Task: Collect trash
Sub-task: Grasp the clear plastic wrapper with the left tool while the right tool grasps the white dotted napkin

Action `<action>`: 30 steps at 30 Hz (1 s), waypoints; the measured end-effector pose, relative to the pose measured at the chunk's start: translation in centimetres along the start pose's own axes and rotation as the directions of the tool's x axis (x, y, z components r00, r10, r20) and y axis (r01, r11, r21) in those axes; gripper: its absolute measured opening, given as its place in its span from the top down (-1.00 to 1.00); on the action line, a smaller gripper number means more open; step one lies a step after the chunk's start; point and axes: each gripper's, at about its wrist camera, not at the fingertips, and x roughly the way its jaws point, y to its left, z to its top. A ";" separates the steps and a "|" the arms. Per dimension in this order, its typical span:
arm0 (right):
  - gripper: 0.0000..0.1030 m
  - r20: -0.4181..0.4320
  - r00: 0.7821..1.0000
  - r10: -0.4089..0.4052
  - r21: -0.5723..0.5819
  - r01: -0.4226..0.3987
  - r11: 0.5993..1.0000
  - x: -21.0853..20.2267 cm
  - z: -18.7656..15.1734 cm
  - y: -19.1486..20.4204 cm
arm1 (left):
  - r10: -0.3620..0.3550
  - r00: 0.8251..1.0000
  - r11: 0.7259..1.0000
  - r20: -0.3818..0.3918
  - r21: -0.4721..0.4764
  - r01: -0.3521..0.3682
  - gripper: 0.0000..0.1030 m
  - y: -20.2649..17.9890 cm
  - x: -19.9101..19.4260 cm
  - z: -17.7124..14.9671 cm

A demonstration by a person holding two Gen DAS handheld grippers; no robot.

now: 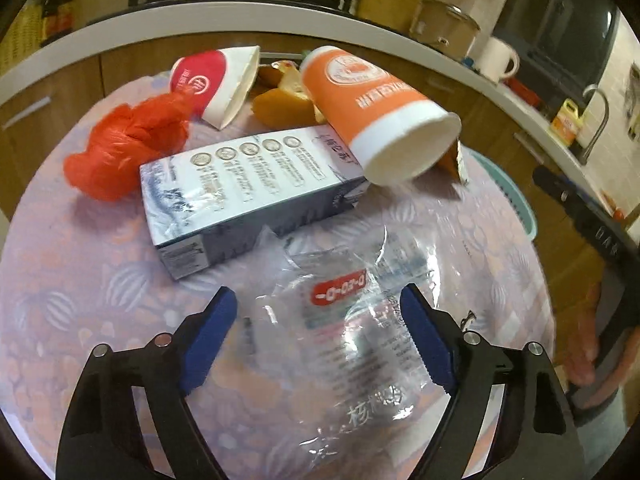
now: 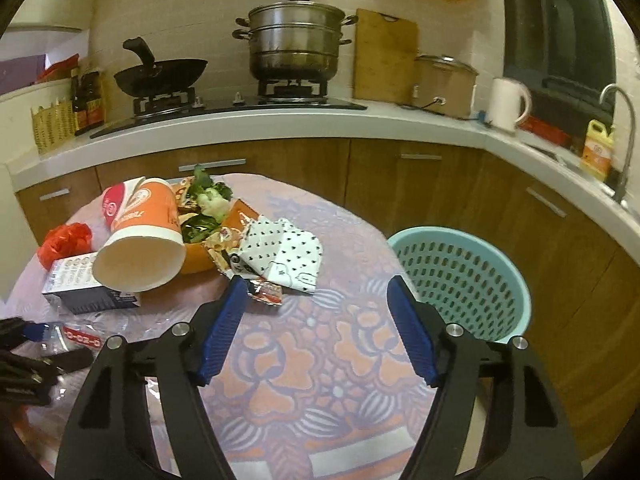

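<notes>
From my remote seat I read the worktop (image 2: pixel 332 380) left to right. Far left lies a crumpled red plastic bag (image 1: pixel 124 148), then a tipped red-and-white paper cup (image 1: pixel 218 84). Next comes a grey-white carton (image 1: pixel 240 196) lying flat, with an orange paper cup (image 1: pixel 376 120) tipped over and leaning on the carton's far end. Behind it sits a heap of food scraps (image 2: pixel 208 208), and just right of that a black-dotted white wrapper (image 2: pixel 288 256) with a small foil packet (image 2: pixel 266 294) touching it. Off the right edge of the worktop stands the teal perforated basket (image 2: pixel 460 280), which I take to be the bin.

My left gripper (image 1: pixel 320 336) points down over a clear plastic bag with a red label (image 1: pixel 340 320); its jaws are wide and straddle the bag, pads not visibly pressing on it. My right gripper (image 2: pixel 312 328) hangs over bare patterned cloth, jaws wide with nothing between them, the foil packet just beyond its left pad.

The risks as I judge them: the clear film is thin and slack, so the left jaws may close on a fold only and let it slip, or pinch the tablecloth along with it. Dragging the bag could nudge the carton, and the leaning orange cup would roll.
</notes>
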 end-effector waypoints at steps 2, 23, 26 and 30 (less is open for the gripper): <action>-0.33 -0.015 1.000 0.023 -0.002 -0.023 1.000 0.4 0.3 -0.1 | 0.011 1.000 0.999 -0.012 0.036 -0.010 -0.47 -0.8 0.2 -0.1; -0.33 -0.199 0.970 0.139 -0.019 -0.146 0.989 8.4 3.1 1.6 | 0.030 0.999 0.993 0.043 0.109 -0.034 0.87 -3.5 -0.9 -0.6; -0.33 -0.216 0.972 0.096 -0.034 -0.106 0.994 9.5 3.2 2.1 | 0.027 0.999 0.993 0.044 0.117 -0.032 0.87 -3.8 -1.1 -0.5; -0.33 -0.266 0.954 0.136 -0.039 -0.151 0.988 11.4 3.4 2.8 | 0.020 0.999 0.993 0.043 0.116 -0.025 0.87 -4.1 -1.0 -0.5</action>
